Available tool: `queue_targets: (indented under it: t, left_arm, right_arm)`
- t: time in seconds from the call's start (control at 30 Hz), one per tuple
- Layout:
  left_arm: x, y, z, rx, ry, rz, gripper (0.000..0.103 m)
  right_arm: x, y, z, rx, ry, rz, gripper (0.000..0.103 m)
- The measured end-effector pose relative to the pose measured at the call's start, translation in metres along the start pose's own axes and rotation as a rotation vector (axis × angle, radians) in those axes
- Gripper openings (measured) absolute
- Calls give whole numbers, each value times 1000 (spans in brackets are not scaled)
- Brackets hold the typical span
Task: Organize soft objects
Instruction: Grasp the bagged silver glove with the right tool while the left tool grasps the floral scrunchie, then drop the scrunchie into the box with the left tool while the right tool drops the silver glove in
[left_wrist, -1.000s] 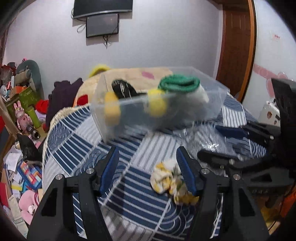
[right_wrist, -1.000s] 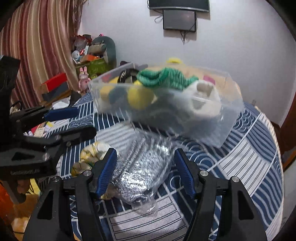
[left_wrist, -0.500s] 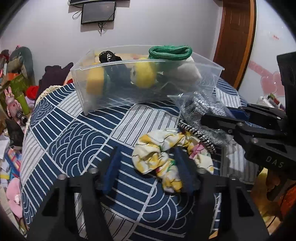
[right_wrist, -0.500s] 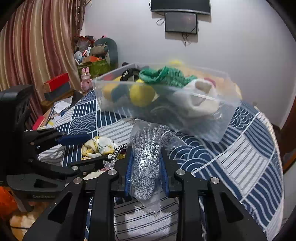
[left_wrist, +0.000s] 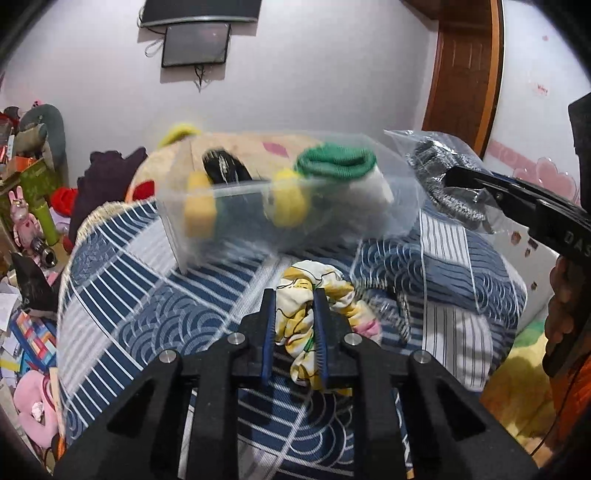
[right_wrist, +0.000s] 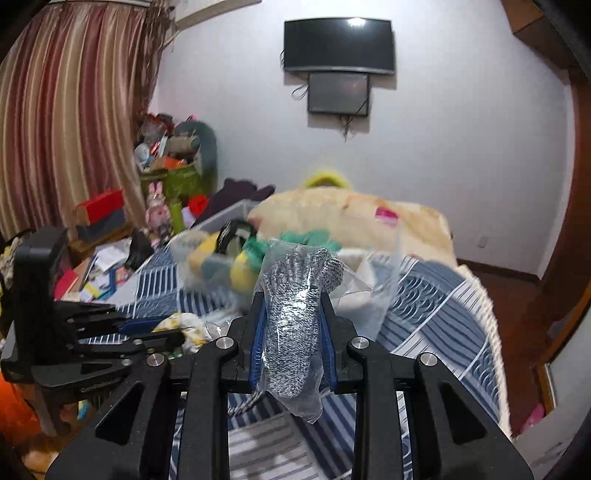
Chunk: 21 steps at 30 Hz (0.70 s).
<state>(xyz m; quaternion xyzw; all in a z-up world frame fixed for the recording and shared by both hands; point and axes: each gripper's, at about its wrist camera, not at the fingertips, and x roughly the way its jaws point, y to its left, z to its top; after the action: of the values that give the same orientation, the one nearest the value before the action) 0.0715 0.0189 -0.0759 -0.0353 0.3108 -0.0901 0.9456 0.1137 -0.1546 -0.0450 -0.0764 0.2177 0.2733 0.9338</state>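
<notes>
My left gripper is shut on a yellow-and-white floral cloth that lies bunched on the blue patterned bedspread. My right gripper is shut on a grey speckled glove in a clear bag and holds it above the bed; it also shows at the right of the left wrist view. A clear plastic bin stands behind, holding a green knit item, yellow soft pieces and a black item.
A large beige plush lies behind the bin. Toys, boxes and papers are piled at the left. A striped curtain hangs at the left, a wooden door at the right. Screens hang on the wall.
My left gripper closed on the floral cloth. My right gripper closed on the bagged glove and lifted it up toward the bin.
</notes>
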Motion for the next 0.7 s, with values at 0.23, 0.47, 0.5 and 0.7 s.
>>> queue_targets:
  t: [0.23,0.47,0.5,0.7]
  left_arm:
    - [-18,7,26,18,-79,42,18]
    - [-27,20,55,15,-149,88,18]
    - [-27,23,60,10,-159,99,18]
    - [-15,32,74,-23,-161,134,18]
  right_arm:
    - [14,-17,19,46,-41,-39,24]
    - [47,-18,33,38,-22,-84,24]
    - [51,-17,34,36,-15,-87,24]
    - [83,-19,29,51,63,-54,24]
